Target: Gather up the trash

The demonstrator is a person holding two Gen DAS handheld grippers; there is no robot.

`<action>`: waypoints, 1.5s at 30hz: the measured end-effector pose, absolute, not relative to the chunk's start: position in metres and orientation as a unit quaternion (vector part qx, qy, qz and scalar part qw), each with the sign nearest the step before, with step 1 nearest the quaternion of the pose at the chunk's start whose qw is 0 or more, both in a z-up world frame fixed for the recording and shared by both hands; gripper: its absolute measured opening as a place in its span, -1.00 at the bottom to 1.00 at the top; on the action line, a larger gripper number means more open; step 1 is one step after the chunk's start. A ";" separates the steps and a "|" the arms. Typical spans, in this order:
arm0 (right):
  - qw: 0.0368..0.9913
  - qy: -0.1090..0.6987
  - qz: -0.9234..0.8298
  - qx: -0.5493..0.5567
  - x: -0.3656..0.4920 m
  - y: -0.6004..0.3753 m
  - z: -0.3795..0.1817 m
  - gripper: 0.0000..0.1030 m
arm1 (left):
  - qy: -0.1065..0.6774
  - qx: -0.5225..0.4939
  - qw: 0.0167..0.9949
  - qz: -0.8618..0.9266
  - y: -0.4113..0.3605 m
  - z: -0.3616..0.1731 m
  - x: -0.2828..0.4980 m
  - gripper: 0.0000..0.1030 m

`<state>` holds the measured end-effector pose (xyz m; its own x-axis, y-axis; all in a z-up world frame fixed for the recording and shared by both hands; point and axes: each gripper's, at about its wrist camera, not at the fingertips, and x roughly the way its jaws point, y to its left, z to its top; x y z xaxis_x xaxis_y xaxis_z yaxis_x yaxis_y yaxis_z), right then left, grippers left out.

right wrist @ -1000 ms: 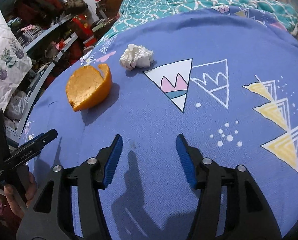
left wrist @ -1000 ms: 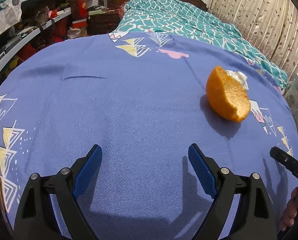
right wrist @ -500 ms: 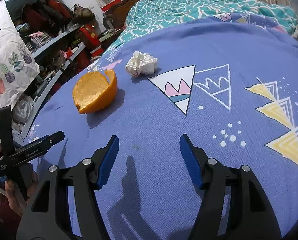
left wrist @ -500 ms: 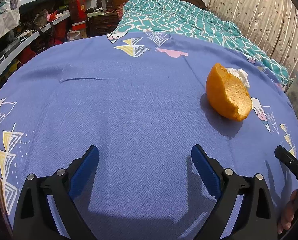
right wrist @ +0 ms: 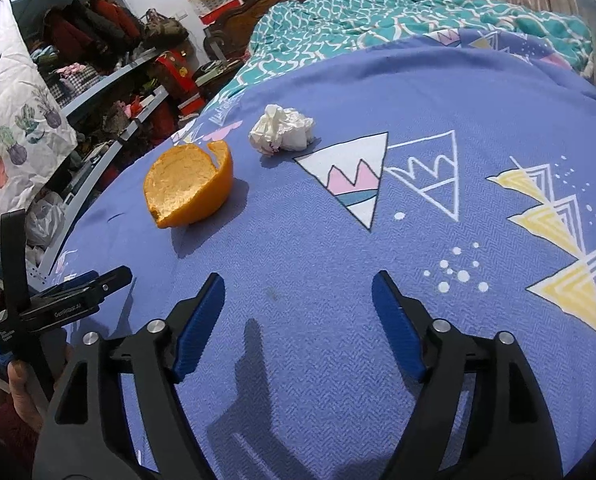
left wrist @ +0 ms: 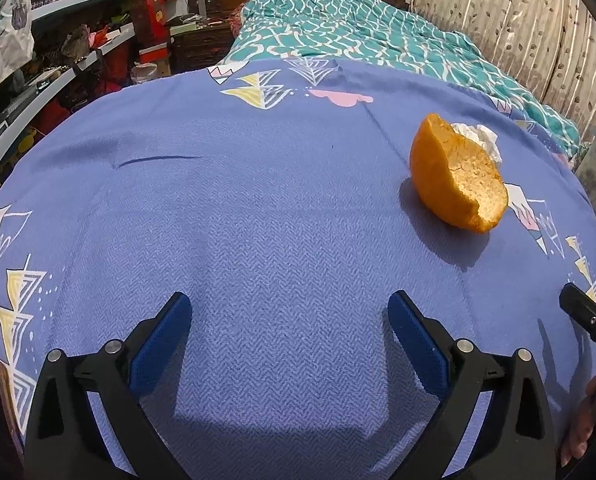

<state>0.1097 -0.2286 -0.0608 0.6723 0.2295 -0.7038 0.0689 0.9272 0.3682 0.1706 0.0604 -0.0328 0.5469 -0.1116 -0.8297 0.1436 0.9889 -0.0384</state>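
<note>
Nearby, a teal quilt (left wrist: 378,36) is lying bunched at the head of the bed, and cluttered shelves (right wrist: 110,92) are running along the side. Nothing is standing between the claws and the trash on the blue sheet (left wrist: 258,200). Both the left gripper (left wrist: 288,322) and the right gripper (right wrist: 298,300) are hovering with fingers spread wide, holding nothing. An orange peel (right wrist: 188,186) is sitting cupped, pith showing, with a crumpled white tissue (right wrist: 282,130) lying just beside it.

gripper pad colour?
Blue, on both the left gripper and right gripper; clearest in right wrist view.
</note>
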 end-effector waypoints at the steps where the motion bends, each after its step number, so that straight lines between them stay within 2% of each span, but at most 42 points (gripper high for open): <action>1: 0.896 0.401 0.040 0.187 0.109 -0.230 -0.061 0.52 | 0.471 0.018 0.879 -0.072 0.060 -0.033 0.171 0.83; 11: 0.896 0.397 0.018 0.197 0.108 -0.238 -0.062 0.65 | 0.475 0.039 0.877 -0.063 0.053 -0.035 0.170 0.83; 18: 0.893 0.410 0.044 0.180 0.114 -0.231 -0.062 0.93 | 0.475 0.039 0.877 -0.063 0.054 -0.035 0.169 0.84; 30: 0.895 0.426 0.024 0.130 0.109 -0.216 -0.062 0.93 | 0.474 0.038 0.878 -0.056 0.054 -0.035 0.168 0.84; 45: 0.896 0.403 0.046 0.183 0.096 -0.232 -0.062 0.93 | 0.475 0.038 0.878 -0.044 0.053 -0.035 0.163 0.85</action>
